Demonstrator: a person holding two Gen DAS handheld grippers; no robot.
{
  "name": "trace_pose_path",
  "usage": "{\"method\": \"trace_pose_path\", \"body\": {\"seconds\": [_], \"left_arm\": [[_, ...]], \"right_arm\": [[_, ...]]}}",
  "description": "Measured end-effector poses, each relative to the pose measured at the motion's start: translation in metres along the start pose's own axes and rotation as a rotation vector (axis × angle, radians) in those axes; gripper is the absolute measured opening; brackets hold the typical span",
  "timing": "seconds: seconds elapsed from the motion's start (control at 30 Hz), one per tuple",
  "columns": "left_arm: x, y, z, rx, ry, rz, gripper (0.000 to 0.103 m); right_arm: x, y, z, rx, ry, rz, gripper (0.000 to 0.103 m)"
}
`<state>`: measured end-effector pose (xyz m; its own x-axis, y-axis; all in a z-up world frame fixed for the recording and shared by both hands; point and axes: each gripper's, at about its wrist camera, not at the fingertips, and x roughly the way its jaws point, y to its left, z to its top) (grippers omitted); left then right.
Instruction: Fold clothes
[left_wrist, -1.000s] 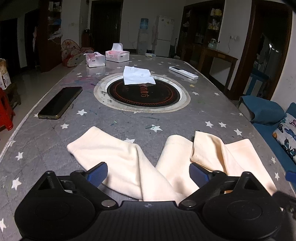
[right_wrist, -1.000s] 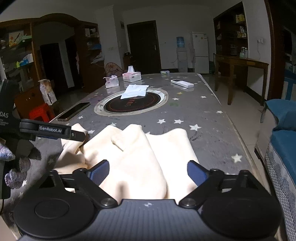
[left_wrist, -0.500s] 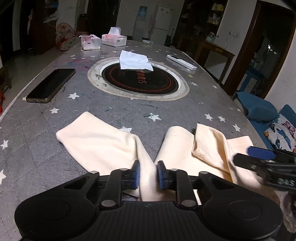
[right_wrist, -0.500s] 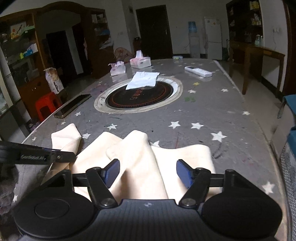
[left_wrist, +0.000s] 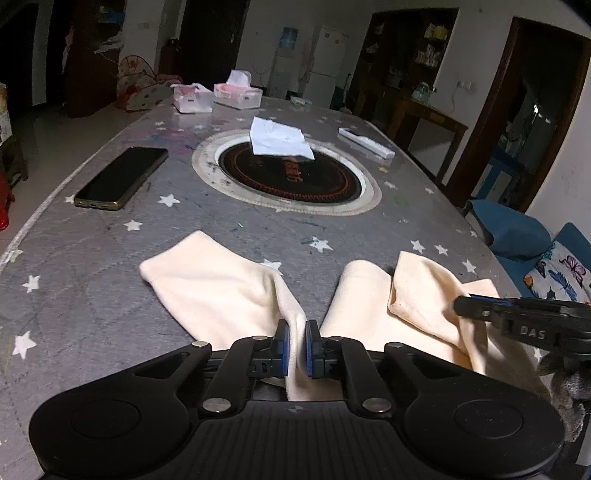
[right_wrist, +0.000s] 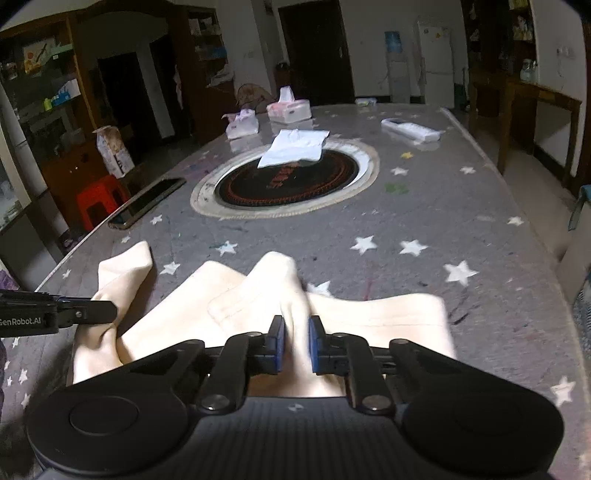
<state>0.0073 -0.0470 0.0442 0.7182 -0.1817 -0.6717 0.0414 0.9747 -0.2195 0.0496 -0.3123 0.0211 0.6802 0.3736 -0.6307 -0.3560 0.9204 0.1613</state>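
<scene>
1. Trousers (left_wrist: 221, 291), cream, lying on near end of grey star-print table (left_wrist: 92, 266); legs spread apart in a V.
2. Left wrist view: left gripper (left_wrist: 297, 347) jaws pinching a cloth ridge at the crotch. Right gripper (left_wrist: 480, 308) seen at right, on the cloth. Phone (left_wrist: 120, 177) far left; white cloth (left_wrist: 279, 138) on round burner (left_wrist: 290, 177).
3. Right wrist view: right gripper (right_wrist: 295, 341) jaws pinching raised fold of trousers (right_wrist: 369, 314). Left gripper (right_wrist: 92, 312) at left edge, tip on cloth.

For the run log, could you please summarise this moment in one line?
left tool: shut on garment | right tool: shut on garment | garment: on table, unfolded
</scene>
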Motion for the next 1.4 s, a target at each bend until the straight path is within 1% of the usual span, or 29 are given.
{"method": "trace_pose_path", "body": {"seconds": [0.17,0.37,0.43,0.5,0.57,0.63,0.7,0.73,0.77,0.83,0.87,1.03,1.13,1.17,1.2,1.23,1.27,1.33,1.4], "left_arm": [[-0.024,0.007,-0.006,0.002,-0.041,0.008,0.009],[-0.051,0.023,-0.023,-0.014,-0.055,0.026,0.009],[-0.059,0.028,-0.03,-0.017,-0.054,0.031,0.008],[-0.066,0.033,-0.039,-0.024,-0.051,0.04,0.008],[-0.072,0.038,-0.047,-0.038,-0.045,0.05,0.008],[-0.079,0.042,-0.055,-0.05,-0.042,0.058,0.008],[-0.087,0.045,-0.062,-0.06,-0.039,0.065,0.008],[-0.09,0.047,-0.066,-0.065,-0.037,0.068,0.008],[-0.094,0.049,-0.069,-0.071,-0.036,0.072,0.008],[-0.099,0.052,-0.075,-0.079,-0.03,0.079,0.008],[-0.101,0.054,-0.077,-0.084,-0.025,0.083,0.008],[-0.106,0.06,-0.091,-0.099,0.003,0.1,0.008],[-0.107,0.063,-0.096,-0.105,0.014,0.108,0.008],[-0.107,0.064,-0.097,-0.107,0.017,0.11,0.008],[-0.107,0.064,-0.098,-0.104,0.017,0.11,0.008],[-0.107,0.062,-0.097,-0.099,0.018,0.108,0.008],[-0.107,0.061,-0.096,-0.093,0.019,0.106,0.008],[-0.107,0.058,-0.094,-0.081,0.018,0.099,0.008],[-0.108,0.054,-0.092,-0.066,0.014,0.088,0.009]], "right_arm": [[-0.026,-0.006,-0.003,-0.005,-0.057,-0.037,0.005],[-0.073,-0.025,-0.015,0.036,-0.132,-0.106,0.003],[-0.083,-0.03,-0.018,0.05,-0.131,-0.122,0.004],[-0.086,-0.031,-0.021,0.043,-0.119,-0.119,0.004],[-0.086,-0.03,-0.022,0.044,-0.105,-0.092,0.008],[-0.079,-0.026,-0.02,0.046,-0.093,-0.068,0.011],[-0.068,-0.021,-0.017,0.046,-0.078,-0.04,0.018],[-0.061,-0.017,-0.015,0.045,-0.068,-0.021,0.026],[-0.051,-0.011,-0.014,0.043,-0.054,-0.004,0.03],[-0.033,-0.002,-0.01,0.028,-0.031,0.017,0.033],[-0.024,0.003,-0.008,0.023,-0.02,0.025,0.037],[0.014,0.014,-0.002,0.004,0.021,0.013,0.043],[0.036,0.019,0.001,-0.006,0.043,-0.001,0.043],[0.039,0.02,0.001,-0.018,0.041,-0.004,0.042],[0.038,0.021,0.001,-0.025,0.042,0.005,0.038],[0.036,0.022,0.002,-0.031,0.046,0.017,0.019],[0.035,0.023,0.002,-0.037,0.049,0.029,0.007],[0.026,0.024,0.001,-0.061,0.029,0.009,0.005],[0.009,0.022,-0.001,-0.088,-0.015,-0.027,0.005]]}}
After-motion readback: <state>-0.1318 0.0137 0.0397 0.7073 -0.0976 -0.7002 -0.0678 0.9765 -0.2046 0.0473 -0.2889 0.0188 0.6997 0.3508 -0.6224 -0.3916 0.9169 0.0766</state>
